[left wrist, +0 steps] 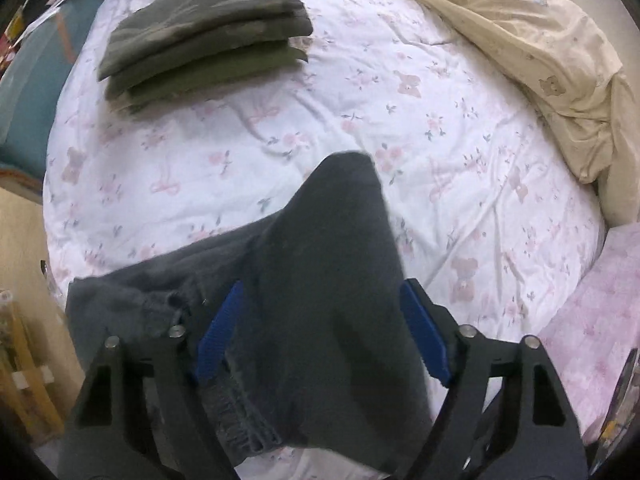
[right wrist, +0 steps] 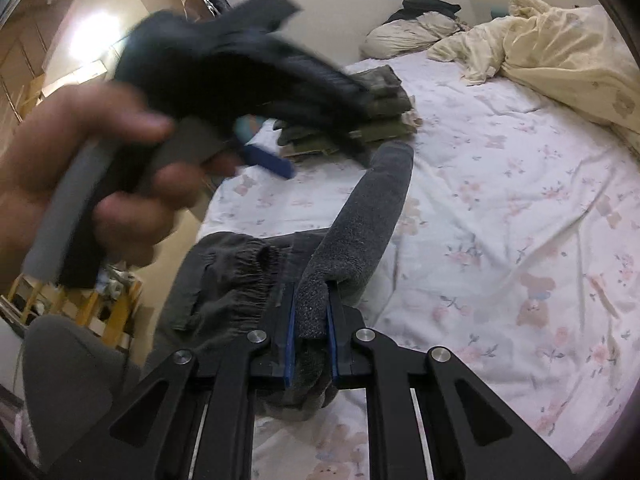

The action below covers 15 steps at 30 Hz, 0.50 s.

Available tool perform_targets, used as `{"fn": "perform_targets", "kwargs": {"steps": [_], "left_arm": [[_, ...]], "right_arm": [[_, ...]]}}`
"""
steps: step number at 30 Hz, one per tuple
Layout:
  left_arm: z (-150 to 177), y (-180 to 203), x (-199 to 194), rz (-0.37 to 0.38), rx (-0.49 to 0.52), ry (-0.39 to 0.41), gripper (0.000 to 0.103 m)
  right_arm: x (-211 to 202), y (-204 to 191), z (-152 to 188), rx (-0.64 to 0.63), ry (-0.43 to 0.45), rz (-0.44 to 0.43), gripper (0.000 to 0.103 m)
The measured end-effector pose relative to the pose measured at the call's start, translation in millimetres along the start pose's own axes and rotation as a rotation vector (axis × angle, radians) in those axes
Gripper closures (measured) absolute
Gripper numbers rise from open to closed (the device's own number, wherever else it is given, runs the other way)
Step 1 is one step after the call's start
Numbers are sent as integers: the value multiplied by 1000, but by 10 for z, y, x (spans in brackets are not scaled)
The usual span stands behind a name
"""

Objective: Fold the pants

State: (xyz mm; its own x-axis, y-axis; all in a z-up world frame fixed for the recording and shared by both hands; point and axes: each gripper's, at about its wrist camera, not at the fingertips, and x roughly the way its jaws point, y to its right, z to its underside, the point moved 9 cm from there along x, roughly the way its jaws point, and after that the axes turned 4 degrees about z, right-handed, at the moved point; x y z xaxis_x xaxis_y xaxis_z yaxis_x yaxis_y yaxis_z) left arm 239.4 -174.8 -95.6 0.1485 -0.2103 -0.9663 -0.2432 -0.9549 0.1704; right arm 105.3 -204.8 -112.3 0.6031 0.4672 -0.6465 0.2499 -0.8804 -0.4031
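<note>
Dark grey pants lie bunched at the near edge of the bed, the elastic waistband crumpled to the left. My left gripper is open, its blue pads wide apart on either side of a raised fold of the pants. My right gripper is shut on a thick fold of the grey pants, which rises away from it over the bed. In the right wrist view the left gripper shows blurred in a hand.
A stack of folded olive and camouflage pants lies at the far left of the floral sheet. A cream duvet is heaped along the far right. A pink blanket lies at the right edge. Wooden furniture stands left of the bed.
</note>
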Motion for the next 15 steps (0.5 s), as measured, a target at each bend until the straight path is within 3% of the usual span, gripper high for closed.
{"fn": "perform_targets", "kwargs": {"steps": [5, 7, 12, 13, 15], "left_arm": [[-133, 60, 224, -41, 27, -46, 38], [-143, 88, 308, -32, 23, -62, 54], [-98, 206, 460, -46, 105, -96, 63], [-92, 219, 451, -40, 112, -97, 76], [-57, 224, 409, -36, 144, -101, 92]], "right_arm": [[20, -43, 22, -9, -8, -15, 90], [30, -62, 20, -14, -8, -25, 90], [55, -148, 37, -36, -14, -51, 90], [53, -173, 44, -48, -13, -50, 90], [56, -228, 55, -77, -14, -53, 90]]}}
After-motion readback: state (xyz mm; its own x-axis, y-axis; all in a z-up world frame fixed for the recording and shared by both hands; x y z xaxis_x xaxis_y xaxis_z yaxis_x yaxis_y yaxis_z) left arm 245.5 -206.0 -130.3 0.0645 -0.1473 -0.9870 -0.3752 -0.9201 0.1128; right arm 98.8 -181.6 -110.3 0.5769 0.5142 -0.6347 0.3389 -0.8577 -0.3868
